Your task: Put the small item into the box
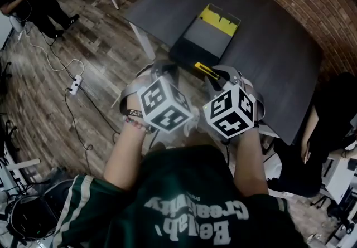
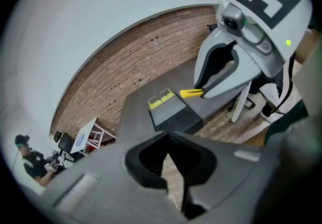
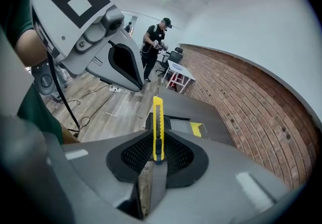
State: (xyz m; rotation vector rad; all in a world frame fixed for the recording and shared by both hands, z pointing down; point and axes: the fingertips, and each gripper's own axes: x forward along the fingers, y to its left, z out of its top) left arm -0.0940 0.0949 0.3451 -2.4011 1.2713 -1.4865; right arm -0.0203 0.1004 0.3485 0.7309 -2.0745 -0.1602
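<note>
Your right gripper (image 3: 157,155) carries the yellow utility knife (image 3: 157,127) toward the open black box (image 1: 203,38), which sits close to the near edge of the dark table (image 1: 268,46). The claw is clamped tight on the knife's tail end, so most of the handle juts forward past the jaws, out over that edge and short of the box. Your left gripper (image 2: 168,150) rides just beside it with its jaws drawn together on nothing. The hold looks like the weak point: with so little of the knife between the pads, a jolt could pivot it or let it slip. Both grippers hang around the table's edge, so a drop here would likely land on the wood floor (image 1: 83,74) and not in the box. The long knife may also catch the box's near wall if it goes in too flat. The two grippers are close enough to knock together.
</note>
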